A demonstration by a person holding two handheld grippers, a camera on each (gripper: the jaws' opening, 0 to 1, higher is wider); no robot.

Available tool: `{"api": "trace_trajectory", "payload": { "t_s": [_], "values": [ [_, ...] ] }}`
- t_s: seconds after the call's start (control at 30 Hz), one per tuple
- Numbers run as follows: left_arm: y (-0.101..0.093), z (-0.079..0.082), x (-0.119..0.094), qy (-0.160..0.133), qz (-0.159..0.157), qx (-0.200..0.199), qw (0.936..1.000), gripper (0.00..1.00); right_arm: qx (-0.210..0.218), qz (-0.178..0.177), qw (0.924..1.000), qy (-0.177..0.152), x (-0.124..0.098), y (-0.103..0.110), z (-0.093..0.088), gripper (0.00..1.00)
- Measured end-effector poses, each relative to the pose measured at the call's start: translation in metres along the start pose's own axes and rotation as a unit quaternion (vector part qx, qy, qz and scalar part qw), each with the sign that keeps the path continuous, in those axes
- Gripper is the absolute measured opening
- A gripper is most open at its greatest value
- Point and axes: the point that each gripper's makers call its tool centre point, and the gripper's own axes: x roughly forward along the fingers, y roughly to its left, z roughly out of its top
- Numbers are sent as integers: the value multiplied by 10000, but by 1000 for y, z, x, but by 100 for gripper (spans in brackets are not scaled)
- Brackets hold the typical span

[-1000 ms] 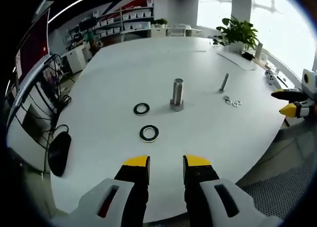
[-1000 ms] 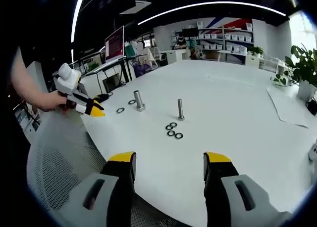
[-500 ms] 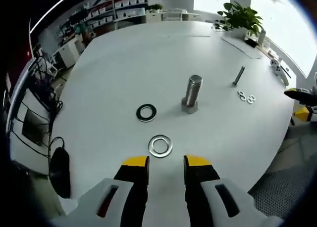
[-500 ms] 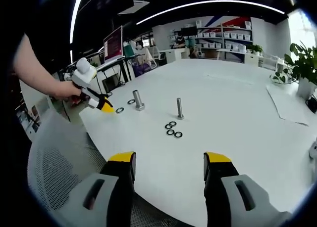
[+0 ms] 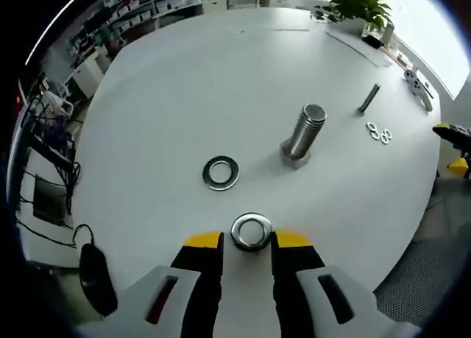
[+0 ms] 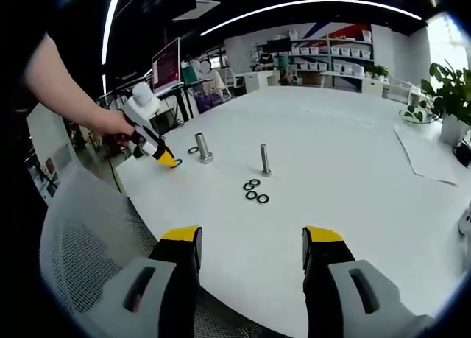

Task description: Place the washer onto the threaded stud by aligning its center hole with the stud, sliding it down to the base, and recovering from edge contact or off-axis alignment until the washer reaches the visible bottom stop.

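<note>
A thick threaded stud (image 5: 303, 138) stands upright on the white table (image 5: 184, 95). A metal washer (image 5: 251, 230) lies flat just ahead of my left gripper (image 5: 247, 241), level with its yellow tips; the jaws are open and apart from it. A second washer (image 5: 221, 172) lies farther out, left of the stud. In the right gripper view the same stud (image 6: 202, 148) stands at the table's left, with the left gripper (image 6: 163, 159) held by a hand, tips down at the table. My right gripper (image 6: 252, 238) hangs open near the table's edge, holding nothing.
A thinner bolt (image 5: 369, 99) stands beyond the stud with small washers (image 5: 380, 132) beside it; in the right gripper view these are the bolt (image 6: 265, 160) and rings (image 6: 253, 190). A black mouse (image 5: 96, 278) lies near the left edge. A plant (image 5: 353, 1) and paper sit far off.
My left gripper has come down and forward onto the near washer, which now lies at its tips. My right gripper has held still.
</note>
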Motion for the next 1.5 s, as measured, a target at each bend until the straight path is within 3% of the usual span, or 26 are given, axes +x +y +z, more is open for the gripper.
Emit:
{"api": "trace_trajectory", "payload": {
  "t_s": [0.07,0.13,0.33,0.47,0.67,0.8,1.0,1.23,1.43,1.5],
  "values": [
    [-4,-2,2,104,-46,172,9998,23,1,-6,10000,10,0,0,0,58],
    [-3,3,2,1,-10,400,9992,22,4,-11,10000,12,0,-1,-1,58],
    [-3,4,4,149,-181,205,9995,21,6,-17,10000,19,0,-1,-1,58],
    [-7,4,4,437,-246,519,9974,21,3,-32,10000,23,0,-1,-1,57],
    [-10,1,4,630,-347,816,9941,21,-7,-29,10000,34,0,-1,-2,57],
    [-17,-6,1,973,-471,1203,9868,21,13,-46,10000,26,0,-2,-2,57],
    [-18,-6,2,1135,-438,1152,9859,22,11,-39,10000,38,0,-2,-2,57],
    [-18,-7,3,1024,-447,957,9891,23,24,-44,10000,19,-1,-2,-2,57],
    [-20,-8,4,1167,-423,1210,9849,21,20,-47,10000,30,0,-2,-2,57],
    [-19,-7,4,1131,-402,1096,9867,21,25,-52,10000,38,0,-2,-2,57]
  ]
}}
